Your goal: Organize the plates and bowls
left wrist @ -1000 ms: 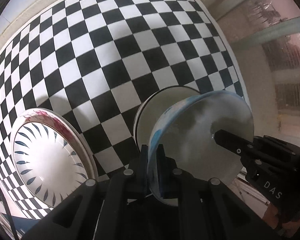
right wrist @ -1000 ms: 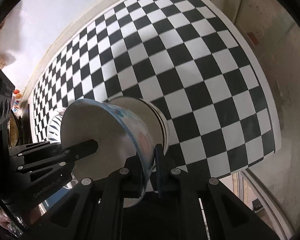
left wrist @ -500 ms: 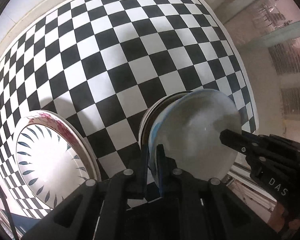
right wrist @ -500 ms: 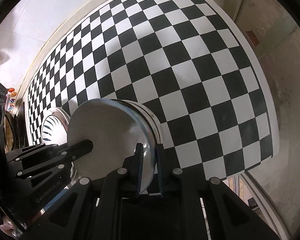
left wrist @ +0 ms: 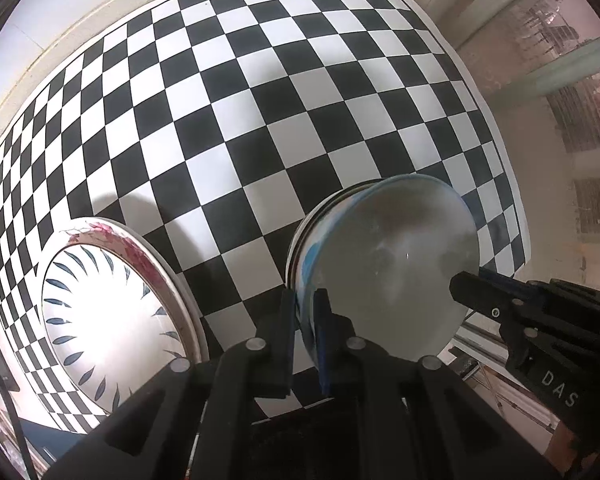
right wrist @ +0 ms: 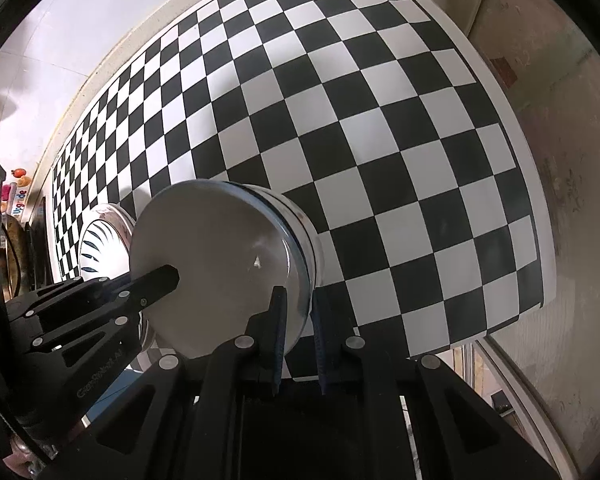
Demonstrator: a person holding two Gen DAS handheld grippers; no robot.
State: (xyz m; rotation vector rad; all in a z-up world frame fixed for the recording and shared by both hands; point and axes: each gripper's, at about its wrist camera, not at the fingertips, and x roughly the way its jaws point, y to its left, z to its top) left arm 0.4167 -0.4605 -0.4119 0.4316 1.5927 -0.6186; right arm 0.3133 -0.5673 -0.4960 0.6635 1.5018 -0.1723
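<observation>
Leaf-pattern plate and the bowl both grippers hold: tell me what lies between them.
Nothing but bare checkered tablecloth lies between the leaf-pattern plate and the bowl; the left wrist view shows this gap most clearly.

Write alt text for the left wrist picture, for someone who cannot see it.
Two hand-held grippers pinch opposite rims of a white bowl: the left gripper from below, the right gripper from the right. The bowl sits nested in another over a black-and-white checkered table; a plate with blue dashes lies left.
</observation>
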